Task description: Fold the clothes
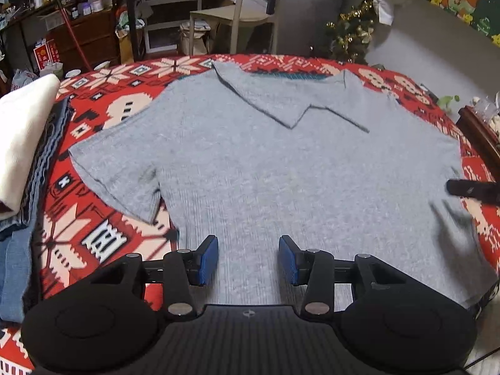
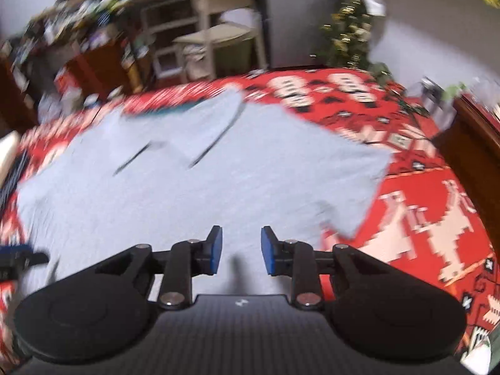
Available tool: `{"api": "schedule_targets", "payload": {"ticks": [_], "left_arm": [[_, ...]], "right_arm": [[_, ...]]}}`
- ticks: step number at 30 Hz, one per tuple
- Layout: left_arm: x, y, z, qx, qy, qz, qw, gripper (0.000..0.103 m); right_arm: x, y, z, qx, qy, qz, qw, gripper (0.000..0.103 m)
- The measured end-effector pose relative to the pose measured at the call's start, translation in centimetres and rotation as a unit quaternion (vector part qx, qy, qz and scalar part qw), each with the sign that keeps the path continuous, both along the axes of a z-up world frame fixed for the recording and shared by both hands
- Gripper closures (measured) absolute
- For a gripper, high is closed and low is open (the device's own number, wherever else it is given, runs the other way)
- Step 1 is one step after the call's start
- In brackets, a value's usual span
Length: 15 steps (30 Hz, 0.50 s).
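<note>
Grey ribbed knit polo shirt point(image 1: 281, 162): laid flat, collar far, on a red patterned blanket point(image 1: 103, 243), spread for folding. Left gripper point(image 1: 248, 259): held partly open over the near hem, nothing gripped. Right gripper point(image 2: 241, 250): likewise parted and empty near the right sleeve point(image 2: 353, 187). Folded white and denim garments point(image 1: 22, 143) were stacked left.

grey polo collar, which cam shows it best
Left wrist view: the grey polo shirt's collar is sharp and centred, dark edging visible. The right wrist view shows the collar too, but smeared by motion blur.
</note>
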<state>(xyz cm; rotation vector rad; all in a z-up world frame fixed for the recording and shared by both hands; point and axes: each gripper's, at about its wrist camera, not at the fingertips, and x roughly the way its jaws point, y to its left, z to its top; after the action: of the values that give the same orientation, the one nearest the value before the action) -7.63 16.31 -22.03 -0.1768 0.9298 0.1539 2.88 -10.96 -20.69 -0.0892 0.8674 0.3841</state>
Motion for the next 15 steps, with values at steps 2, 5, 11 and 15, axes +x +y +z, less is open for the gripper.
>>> {"api": "schedule_targets", "payload": {"ticks": [2,5,11,15], "left_arm": [[-0.4,-0.1,-0.3,0.002,0.007,0.000,1.0000,0.061],[-1.3,0.0,-0.7,0.007,0.012,-0.001,0.9999,0.060],[-4.0,0.1,-0.5,0.002,0.020,-0.011,0.9998,0.059],[-5.1,-0.9,-0.6,0.020,0.022,-0.034,0.9990,0.052]], "right_arm": [[-1.1,1.4,-0.8,-0.023,-0.001,0.011,1.000,0.070],[-2.3,2.3,-1.7,-0.038,0.011,0.021,0.999,0.070],[-4.0,1.9,-2.5,-0.057,0.034,0.023,0.998,0.060],[-5.5,1.6,-2.9,-0.072,0.036,0.021,0.997,0.024]]}}
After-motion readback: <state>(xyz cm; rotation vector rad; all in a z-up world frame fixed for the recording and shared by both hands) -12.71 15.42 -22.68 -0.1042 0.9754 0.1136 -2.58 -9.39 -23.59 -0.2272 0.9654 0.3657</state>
